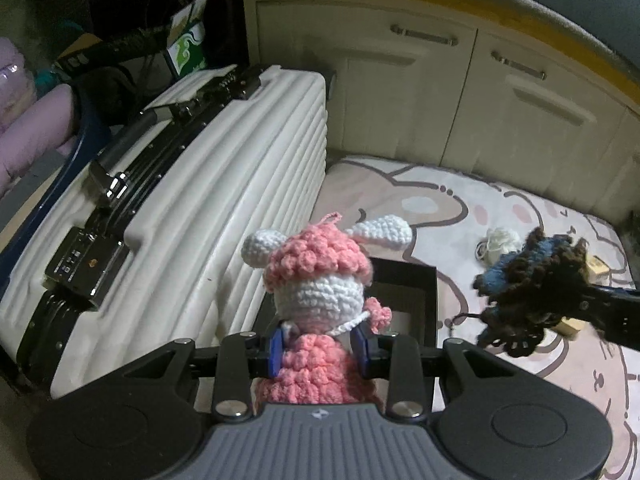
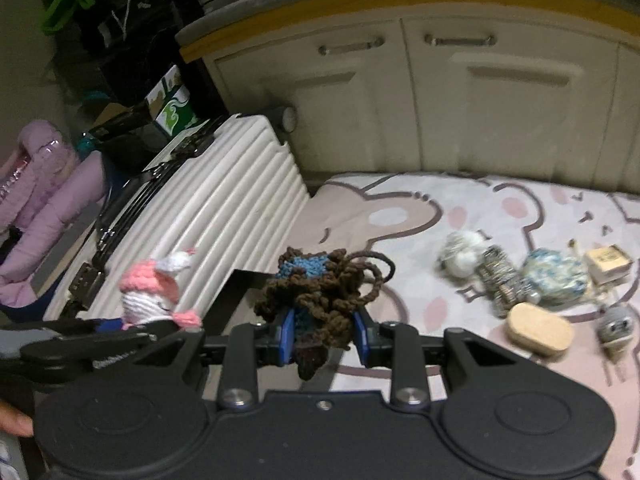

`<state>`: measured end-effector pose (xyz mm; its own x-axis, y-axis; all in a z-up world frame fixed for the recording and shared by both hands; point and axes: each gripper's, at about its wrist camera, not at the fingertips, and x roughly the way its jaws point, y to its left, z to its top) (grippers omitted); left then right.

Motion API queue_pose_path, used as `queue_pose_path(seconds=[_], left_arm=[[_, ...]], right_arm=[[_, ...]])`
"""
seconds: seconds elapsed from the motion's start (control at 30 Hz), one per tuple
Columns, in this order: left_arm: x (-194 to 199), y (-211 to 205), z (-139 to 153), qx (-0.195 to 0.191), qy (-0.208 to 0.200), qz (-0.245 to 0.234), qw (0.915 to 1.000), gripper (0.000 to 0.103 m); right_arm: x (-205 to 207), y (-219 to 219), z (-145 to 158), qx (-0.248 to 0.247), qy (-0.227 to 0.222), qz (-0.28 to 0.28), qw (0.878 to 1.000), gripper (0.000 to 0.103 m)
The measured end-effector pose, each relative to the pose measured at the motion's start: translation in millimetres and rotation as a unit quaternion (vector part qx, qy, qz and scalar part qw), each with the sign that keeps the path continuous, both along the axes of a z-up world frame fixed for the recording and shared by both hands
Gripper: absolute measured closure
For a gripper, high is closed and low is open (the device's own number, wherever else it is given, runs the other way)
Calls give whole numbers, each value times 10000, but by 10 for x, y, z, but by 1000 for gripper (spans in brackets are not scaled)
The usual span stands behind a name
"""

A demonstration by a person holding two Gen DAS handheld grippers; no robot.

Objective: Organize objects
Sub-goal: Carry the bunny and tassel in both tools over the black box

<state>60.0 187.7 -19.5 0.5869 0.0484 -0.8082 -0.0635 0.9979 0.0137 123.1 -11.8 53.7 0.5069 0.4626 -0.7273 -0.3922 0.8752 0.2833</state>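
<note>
Carrying two crocheted pieces at once, you were mid-transfer: your left gripper (image 1: 320,354) pinched the pink-and-white crochet doll (image 1: 316,276) by its pink body, jaws pressed into the yarn, and your right gripper (image 2: 324,340) was clamped on the brown-and-blue crochet piece (image 2: 320,284), its cord loop hanging free. Both were held in the air, just above the black box (image 1: 404,300) beside the white suitcase (image 1: 224,184). Farther out on the cartoon-print blanket (image 2: 440,208) lay the loose yarn balls (image 2: 556,276), a tan oval block (image 2: 540,330) and a small grey figure (image 2: 616,324). Your next move, I judged, called for lowering each piece over the box and releasing one at a time, minding that dangling cord.
</note>
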Motion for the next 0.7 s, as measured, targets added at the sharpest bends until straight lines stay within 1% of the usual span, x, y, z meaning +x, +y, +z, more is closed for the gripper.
queue_pose_path(seconds=[0.23,0.37,0.47,0.57,0.7], left_arm=[[116,6,-197,86,339,-112,9993,67],[205,-27,-370,158,648,-214,9975,67],[270,-50,-491,145,856,-268,9959,67],[329,-77,-576,191,977,-318,9945,67],[393,-74,-670,229,1100,-347,9931,67]], right_arm=[[37,203,-166,-33,281,186,9994,72],[61,282,-253,-99,410,259,9988,72],[89,305,-304,-46,552,294,9980,72],[115,328,-356,15,729,320,9968,72],[134,372,-403,47,835,392,9957,72]])
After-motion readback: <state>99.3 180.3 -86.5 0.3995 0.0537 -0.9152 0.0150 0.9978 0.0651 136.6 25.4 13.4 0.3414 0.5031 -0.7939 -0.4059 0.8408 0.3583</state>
